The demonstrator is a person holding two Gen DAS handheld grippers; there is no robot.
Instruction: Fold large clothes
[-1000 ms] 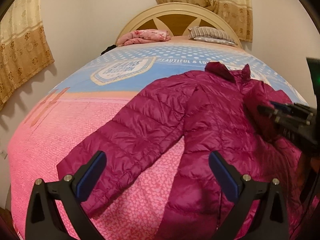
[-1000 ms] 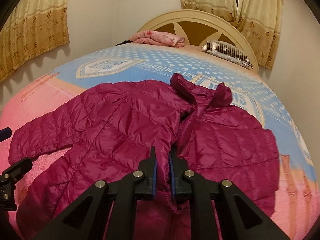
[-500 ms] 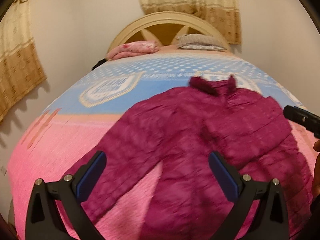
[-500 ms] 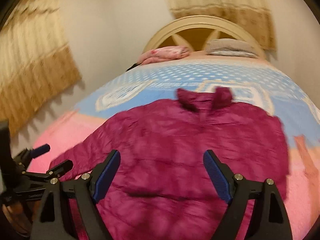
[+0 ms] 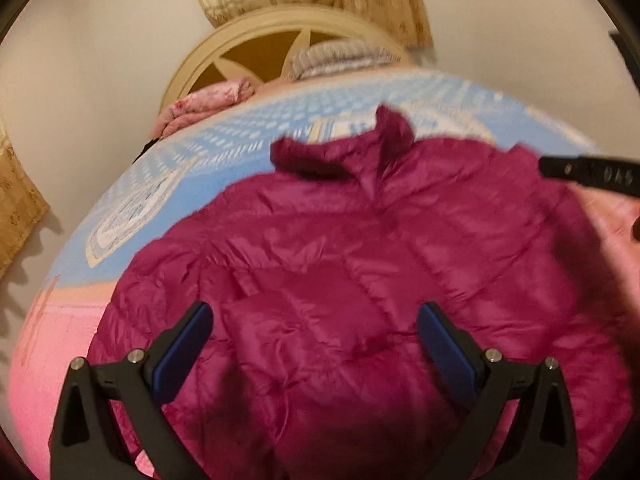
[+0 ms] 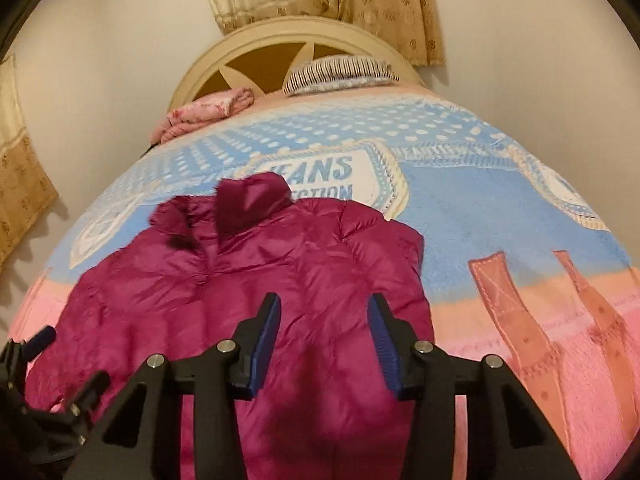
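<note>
A wide bed [image 6: 500, 216] covered by a blue and pink blanket is seen from 2 wrist cameras, with a cream headboard [image 6: 296, 36] at the far end. A magenta puffer jacket [image 5: 360, 264] is spread on the blanket near the foot of the bed, collar [image 6: 248, 196] pointing toward the headboard. Its body is seen lying flat and its front appears closed. In the right wrist view the jacket's right edge is straight with no sleeve sticking out, so that sleeve is judged to be folded in already. The left sleeve cannot be made out clearly in the blurred left wrist view. The crosswise folds of the body are judged to be left.

The left gripper [image 5: 314, 344] is held above the jacket's lower half, fingers spread wide, nothing gripped. The right gripper [image 6: 324, 340] hangs over the jacket's right side, its jaws partly apart after just having been closing, with nothing pinched between them. Whether either gripper touches the fabric cannot be told.
</note>
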